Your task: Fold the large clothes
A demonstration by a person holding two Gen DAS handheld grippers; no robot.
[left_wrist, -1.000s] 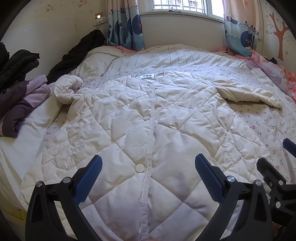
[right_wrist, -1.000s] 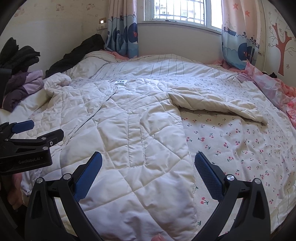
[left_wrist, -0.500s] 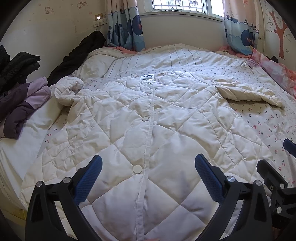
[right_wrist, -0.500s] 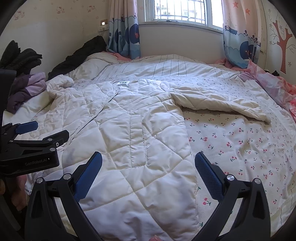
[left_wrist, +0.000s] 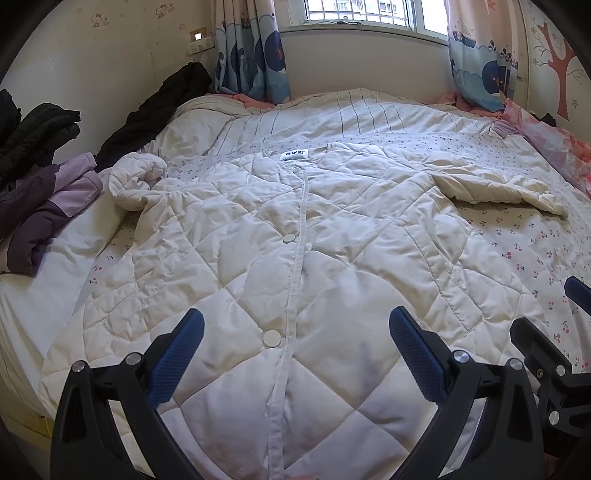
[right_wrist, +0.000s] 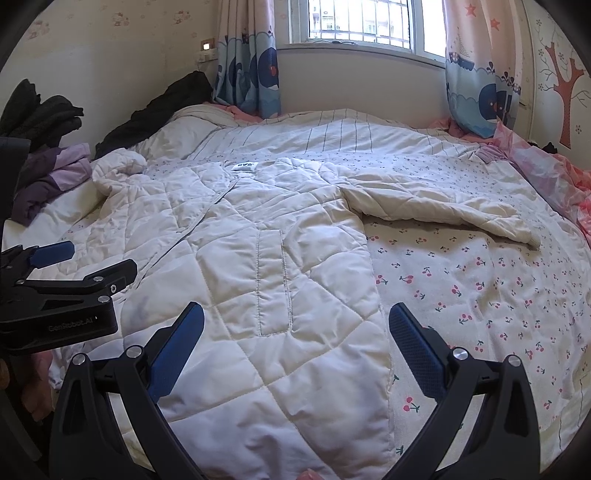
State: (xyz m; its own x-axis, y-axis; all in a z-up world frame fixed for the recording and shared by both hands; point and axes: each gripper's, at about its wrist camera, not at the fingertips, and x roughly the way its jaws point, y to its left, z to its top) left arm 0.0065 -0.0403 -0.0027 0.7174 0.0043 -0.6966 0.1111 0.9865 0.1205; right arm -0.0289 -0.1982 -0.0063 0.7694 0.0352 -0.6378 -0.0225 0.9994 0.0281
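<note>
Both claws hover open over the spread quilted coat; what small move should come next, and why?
Probably move the right claw toward the outstretched sleeve to grip it and fold it inward. The coat lies flat and buttoned on the bed, nothing is folded yet, that sleeve sticks out sideways, and both the right and left claw hold nothing.

Purple jacket (left_wrist: pixel 48 206) & black clothes (left_wrist: pixel 155 110) at bed's (left_wrist: pixel 517 251) left; curtains (left_wrist: pixel 251 48) by window (left_wrist: pixel 358 14).

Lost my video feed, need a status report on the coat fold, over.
Left gripper open, right gripper open, both empty above the hem. White quilted coat flat on the bed, unfolded. Nothing on it.
</note>
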